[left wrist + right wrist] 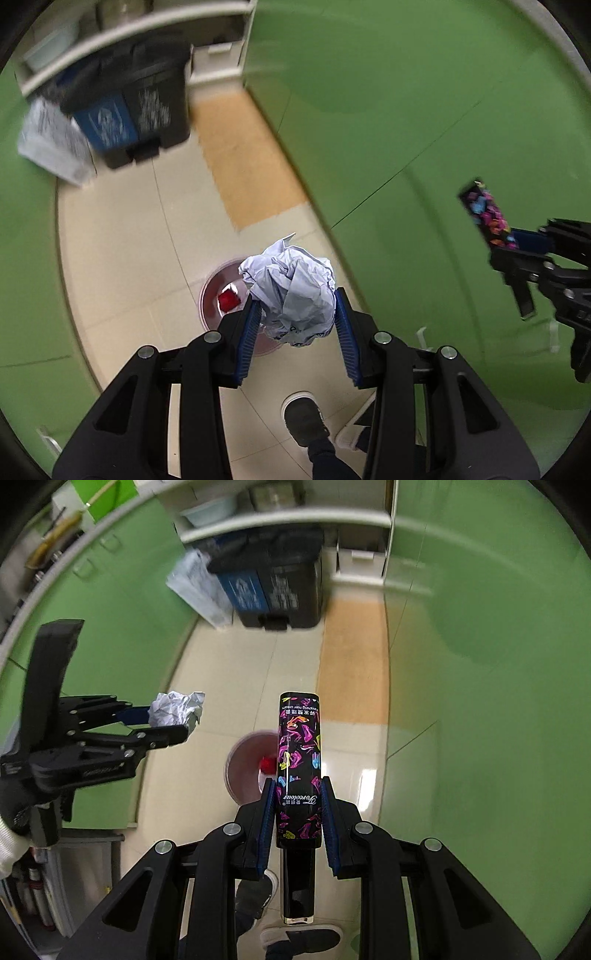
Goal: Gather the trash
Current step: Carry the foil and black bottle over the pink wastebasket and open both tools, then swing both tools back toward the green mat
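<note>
My left gripper (pixel 297 301) is shut on a crumpled ball of white paper (pixel 295 291), held above the tiled floor. It also shows at the left of the right wrist view (pixel 173 722) with the paper ball (pixel 175 709). My right gripper (pixel 297 786) is shut on a black hair cream box with a colourful pattern (pixel 299 768), held upright along the fingers. That box (pixel 487 214) and the right gripper (pixel 517 242) show at the right of the left wrist view. A round pinkish bin (pixel 218 295) with something red inside (pixel 229 301) stands on the floor below both grippers (pixel 245 768).
A black and blue two-compartment pedal bin (pixel 136 114) (pixel 273 587) stands at the far end of the floor under a shelf, a white bag (pixel 55 144) beside it. Green cabinet fronts (pixel 424 110) line both sides. The person's shoes (pixel 306 421) are on the floor below.
</note>
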The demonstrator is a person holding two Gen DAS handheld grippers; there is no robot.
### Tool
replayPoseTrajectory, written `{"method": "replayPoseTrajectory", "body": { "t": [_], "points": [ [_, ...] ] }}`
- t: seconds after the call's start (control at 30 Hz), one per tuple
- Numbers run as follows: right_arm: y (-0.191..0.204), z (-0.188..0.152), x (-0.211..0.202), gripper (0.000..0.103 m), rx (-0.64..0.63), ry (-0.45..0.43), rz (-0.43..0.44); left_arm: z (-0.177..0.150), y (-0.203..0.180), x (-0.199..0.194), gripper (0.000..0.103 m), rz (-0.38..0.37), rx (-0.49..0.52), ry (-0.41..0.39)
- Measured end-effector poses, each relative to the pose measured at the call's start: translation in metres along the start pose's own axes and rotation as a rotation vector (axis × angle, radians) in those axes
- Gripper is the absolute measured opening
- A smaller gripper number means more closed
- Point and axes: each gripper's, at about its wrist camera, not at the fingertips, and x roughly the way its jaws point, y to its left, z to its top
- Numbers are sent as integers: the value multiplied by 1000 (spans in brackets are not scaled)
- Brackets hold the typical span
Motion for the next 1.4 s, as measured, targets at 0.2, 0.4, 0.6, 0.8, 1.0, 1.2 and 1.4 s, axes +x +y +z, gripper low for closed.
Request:
{"method": "replayPoseTrajectory", "body": {
  "t": [0.2,0.4,0.6,0.8,1.0,1.2,1.4],
  "points": [
    [-5,-11,60,23,-1,43,6,-15,28,71,45,-17,-42,38],
    [-4,-12,78,23,-17,58,0,-18,43,89,96,0,-80,14],
    [8,-14,88,23,-50,75,10,-22,57,68,100,33,-109,-17],
    [40,-6,112,23,-122,97,43,-27,78,30,100,26,-157,-74],
    [75,6,151,23,-196,119,79,-41,109,-2,100,31,-205,-134],
    [98,15,196,25,-240,126,86,-58,135,-9,100,40,-242,-157],
    [94,16,199,98,-203,102,67,-67,142,-12,100,57,-261,-169]
  ]
}}
